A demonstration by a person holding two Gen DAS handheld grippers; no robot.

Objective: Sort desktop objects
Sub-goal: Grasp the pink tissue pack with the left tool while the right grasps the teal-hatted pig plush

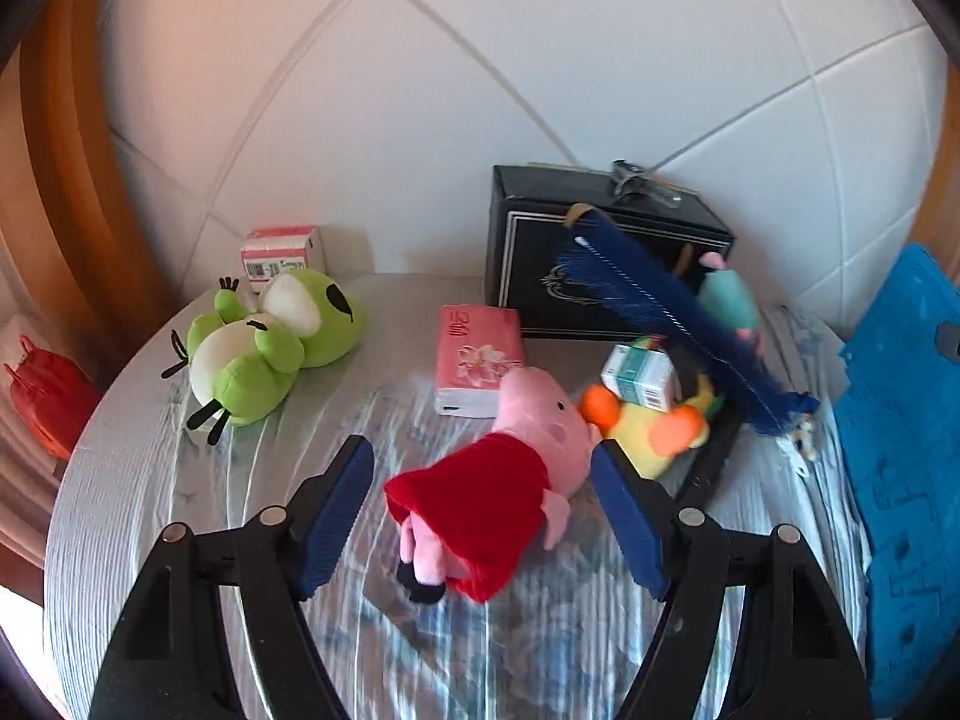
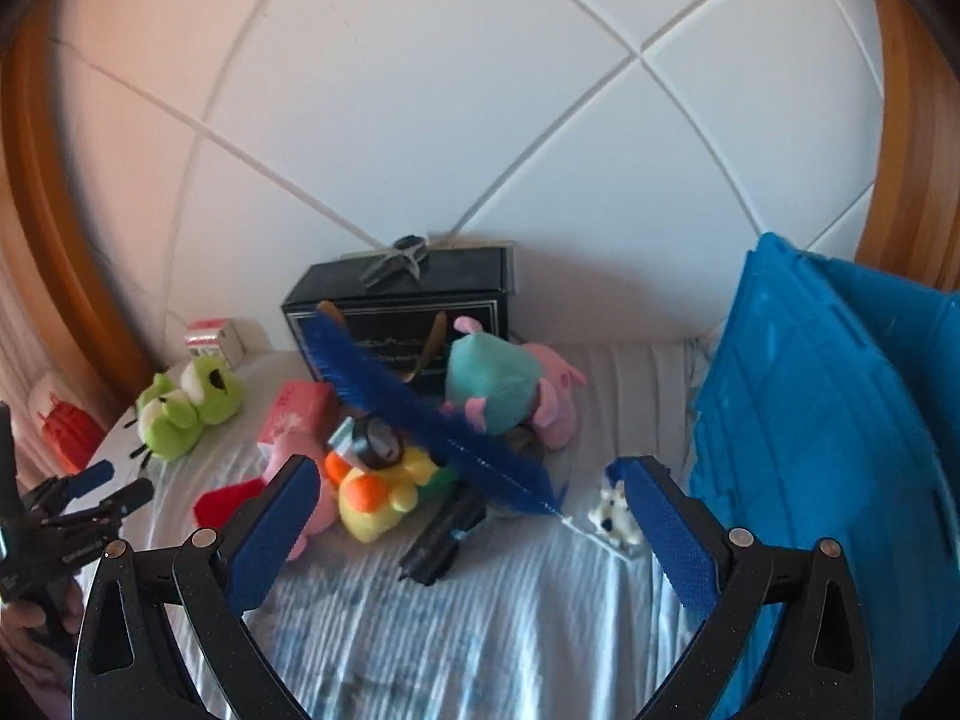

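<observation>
Left wrist fisheye — blue feather (image 1: 666, 324) overhangs duck plush (image 1: 651, 432).

Both the left tool (image 1: 483, 501) and the right tool (image 2: 474, 531) hang with fingers spread wide, holding nothing.

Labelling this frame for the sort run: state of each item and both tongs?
Left tongs: open, straddling pig, not gripping.
Right tongs: open, empty.
Pink pig plush in red dress: lying flat.
Green frog plush: on its back.
Pink tissue pack: flat, sealed.
Black rectangular box: closed, upright.
Blue feather: tilted, leaning across pile.
Blue plastic crate: tilted.
</observation>
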